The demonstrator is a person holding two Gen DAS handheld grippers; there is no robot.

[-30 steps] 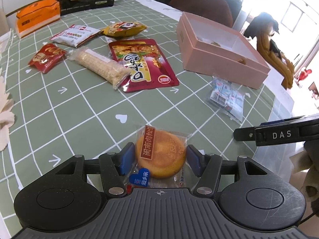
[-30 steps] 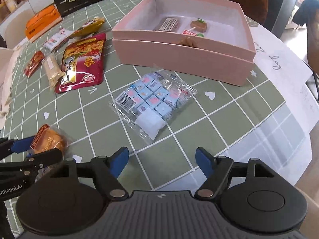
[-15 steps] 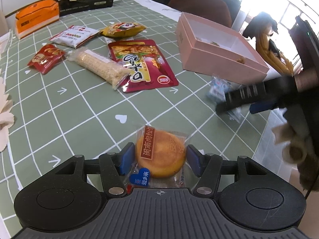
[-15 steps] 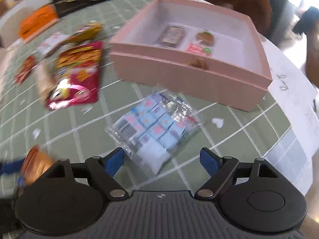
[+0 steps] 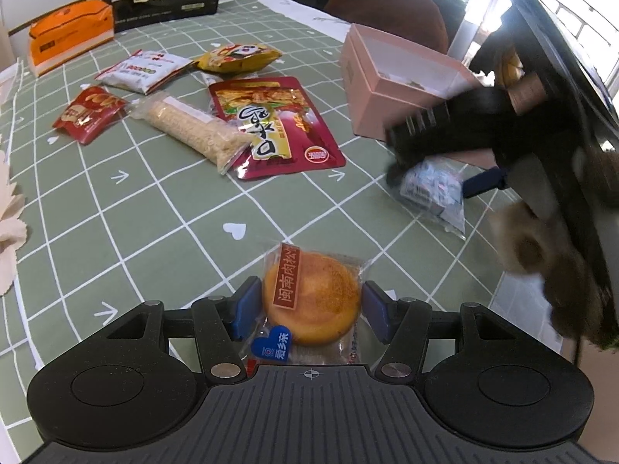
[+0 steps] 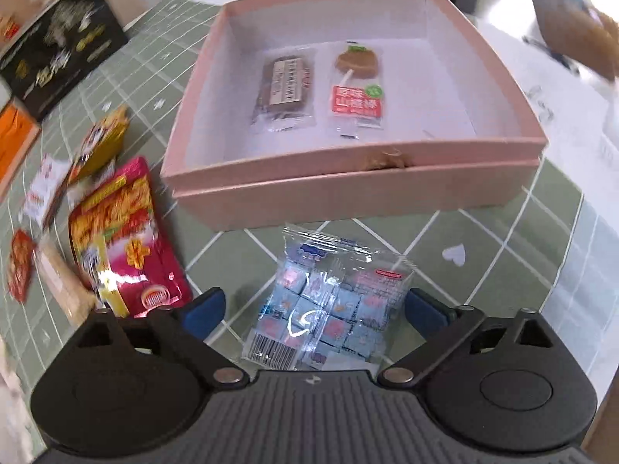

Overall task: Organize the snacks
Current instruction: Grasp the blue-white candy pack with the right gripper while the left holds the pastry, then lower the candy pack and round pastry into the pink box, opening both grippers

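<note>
I am holding a round golden cake in a clear wrapper (image 5: 312, 301) in my left tool (image 5: 307, 311), both blue pads pressing against the wrapper's sides, just above the green checked worktop (image 5: 154, 232). My right tool (image 6: 313, 309) is pointing steeply down over a clear bag of small blue and pink cubes (image 6: 329, 309) that is lying on the worktop just in front of the pink box (image 6: 348, 189). Its jaws have just been opening and are standing wide, the bag sitting between the blue pads with a gap on each side, so nothing is gripped there. Inside the box a dark bar (image 6: 286, 89) and a wrapped lollipop (image 6: 358, 85) are lying side by side. Off to the left a red pouch (image 6: 127, 247) is lying flat with smaller packets scattered beyond it.
</note>
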